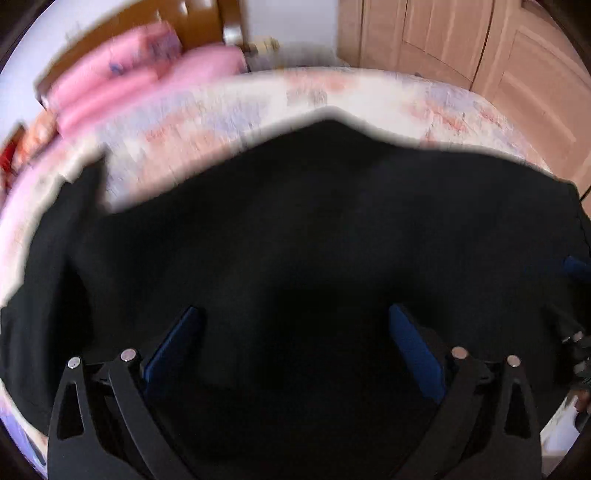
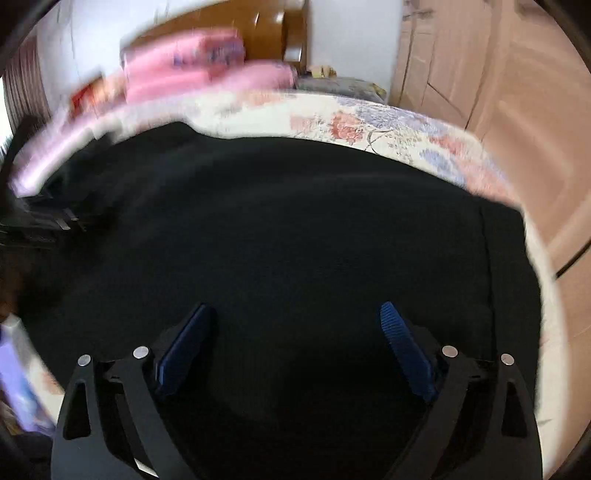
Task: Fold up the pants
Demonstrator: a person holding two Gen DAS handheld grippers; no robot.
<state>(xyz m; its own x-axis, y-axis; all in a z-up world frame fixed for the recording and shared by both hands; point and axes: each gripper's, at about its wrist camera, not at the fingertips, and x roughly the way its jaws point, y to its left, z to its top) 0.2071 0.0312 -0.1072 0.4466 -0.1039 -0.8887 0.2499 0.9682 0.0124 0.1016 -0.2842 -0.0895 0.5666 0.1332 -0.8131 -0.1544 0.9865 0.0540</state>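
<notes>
Black pants (image 1: 295, 221) lie spread wide on a floral bedspread (image 1: 258, 103), filling most of both views. My left gripper (image 1: 295, 314) hovers over the near part of the cloth, open, its blue pads (image 1: 173, 343) wide apart with nothing between them. In the right wrist view the same pants (image 2: 280, 221) reach to a seamed edge on the right. My right gripper (image 2: 297, 314) is open too, over the cloth, blue pads (image 2: 404, 350) spread. The right gripper shows at the left view's right edge (image 1: 576, 269). Both views are motion-blurred.
Pink pillows (image 1: 147, 77) and a wooden headboard (image 1: 122, 22) stand at the far left of the bed. A wooden wardrobe (image 1: 461, 40) lines the right. The bedspread (image 2: 388, 125) shows beyond the pants. Dark gear (image 2: 40, 221) sits at the right view's left edge.
</notes>
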